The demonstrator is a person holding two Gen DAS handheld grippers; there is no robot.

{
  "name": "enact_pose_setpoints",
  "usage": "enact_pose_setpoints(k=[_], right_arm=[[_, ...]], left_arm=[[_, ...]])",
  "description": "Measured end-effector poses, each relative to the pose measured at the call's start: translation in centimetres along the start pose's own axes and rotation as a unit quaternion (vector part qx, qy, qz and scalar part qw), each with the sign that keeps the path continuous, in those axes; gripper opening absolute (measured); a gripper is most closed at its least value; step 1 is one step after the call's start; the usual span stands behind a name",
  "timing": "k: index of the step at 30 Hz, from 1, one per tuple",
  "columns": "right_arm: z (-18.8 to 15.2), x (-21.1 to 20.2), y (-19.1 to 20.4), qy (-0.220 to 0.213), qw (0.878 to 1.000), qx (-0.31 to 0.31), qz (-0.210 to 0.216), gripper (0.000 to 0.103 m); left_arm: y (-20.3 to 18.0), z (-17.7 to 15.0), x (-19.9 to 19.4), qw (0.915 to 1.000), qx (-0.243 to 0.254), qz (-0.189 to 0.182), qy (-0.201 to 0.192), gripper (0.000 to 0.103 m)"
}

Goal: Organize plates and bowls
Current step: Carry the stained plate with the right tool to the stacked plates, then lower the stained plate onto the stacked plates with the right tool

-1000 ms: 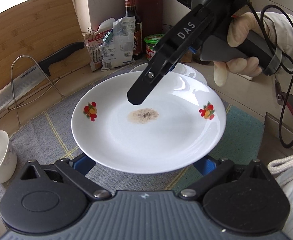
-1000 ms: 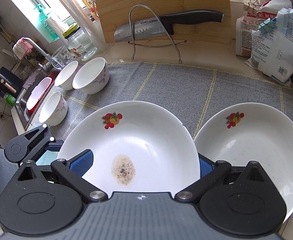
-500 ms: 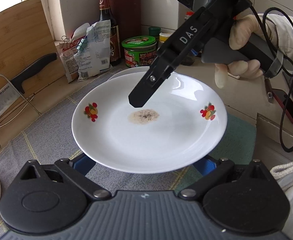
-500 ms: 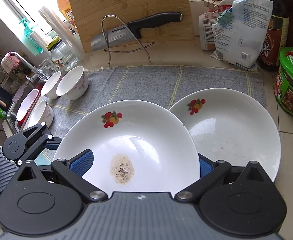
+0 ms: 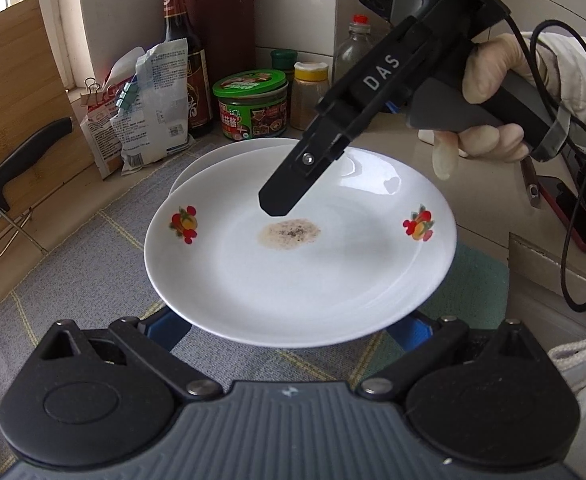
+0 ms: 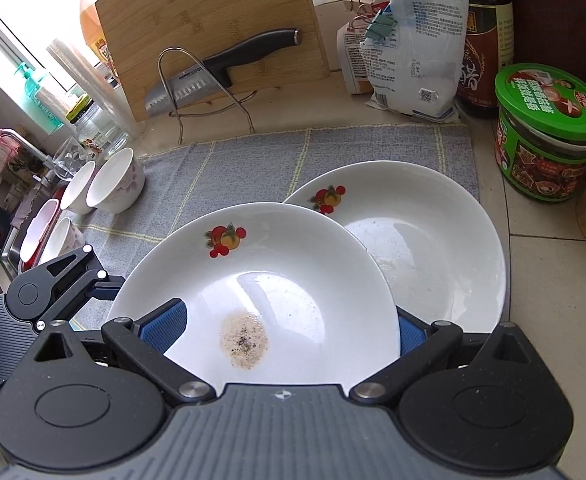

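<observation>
Grey woven mat with yellow grid lines [image 6: 253, 168] spread flat on pale tiled surface [image 6: 553, 280]. Round glossy white ceramic plate with fruit decals [image 5: 293, 280] held raised, face-up and roughly level, partly overlapping matching second plate [image 6: 433, 240] lying at mat's right end. Circular, hence no long axis; decals at opposite rims. Left tongs [image 5: 285, 330] spread wide, blue pads grasping one rim. Right tongs [image 6: 285, 330] likewise spread wide, clamped on opposite rim. Brown speckled residue patch [image 5: 289, 234] at centre of held plate.
</observation>
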State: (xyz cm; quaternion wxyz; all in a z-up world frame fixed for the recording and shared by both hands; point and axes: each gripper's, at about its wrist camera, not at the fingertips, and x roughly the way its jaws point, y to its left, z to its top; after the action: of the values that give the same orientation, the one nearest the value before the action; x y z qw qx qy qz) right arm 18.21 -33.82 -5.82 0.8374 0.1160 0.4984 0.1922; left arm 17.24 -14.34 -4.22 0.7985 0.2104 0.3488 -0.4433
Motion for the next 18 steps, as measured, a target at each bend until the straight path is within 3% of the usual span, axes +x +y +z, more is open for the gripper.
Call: enact_pose_setpoints(k=[18], right_arm=[[0.2, 0.4, -2.8, -0.001, 1.0, 0.02, -0.002, 0.103]], left_arm=[[0.4, 1.1, 2.6, 0.9999, 0.012, -0.004, 0.011, 0.102]])
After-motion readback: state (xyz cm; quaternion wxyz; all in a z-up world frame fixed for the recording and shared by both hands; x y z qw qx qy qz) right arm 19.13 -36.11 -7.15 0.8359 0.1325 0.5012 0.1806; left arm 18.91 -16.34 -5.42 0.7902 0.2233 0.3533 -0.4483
